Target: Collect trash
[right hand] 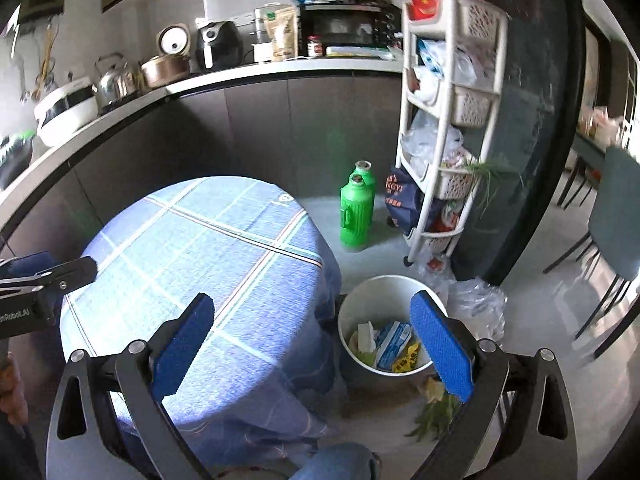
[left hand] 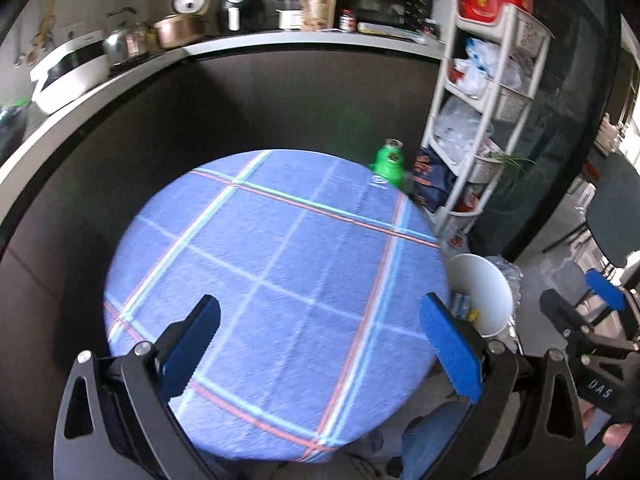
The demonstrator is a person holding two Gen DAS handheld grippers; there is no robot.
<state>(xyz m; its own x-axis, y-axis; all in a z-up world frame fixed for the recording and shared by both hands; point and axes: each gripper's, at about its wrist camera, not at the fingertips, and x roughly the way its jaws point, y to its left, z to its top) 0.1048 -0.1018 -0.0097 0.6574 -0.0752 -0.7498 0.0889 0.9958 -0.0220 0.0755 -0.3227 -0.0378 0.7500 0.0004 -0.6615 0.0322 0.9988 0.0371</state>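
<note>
A white trash bin [right hand: 352,304] stands on the floor right of the round table [right hand: 192,248], which has a blue plaid cloth. The bin holds wrappers and paper scraps [right hand: 390,344]. It also shows in the left wrist view [left hand: 486,280]. My right gripper [right hand: 312,344] is open and empty, above the table's right edge and the bin. My left gripper [left hand: 320,340] is open and empty over the table [left hand: 280,264]. Green vegetable scraps [right hand: 434,416] lie on the floor beside the bin.
Two green thermos flasks [right hand: 356,208] stand on the floor behind the table. A white storage rack [right hand: 448,120] with bags stands at the right, with a crumpled plastic bag [right hand: 476,304] at its foot. A counter [right hand: 240,76] with appliances runs along the back. A chair [right hand: 612,216] is far right.
</note>
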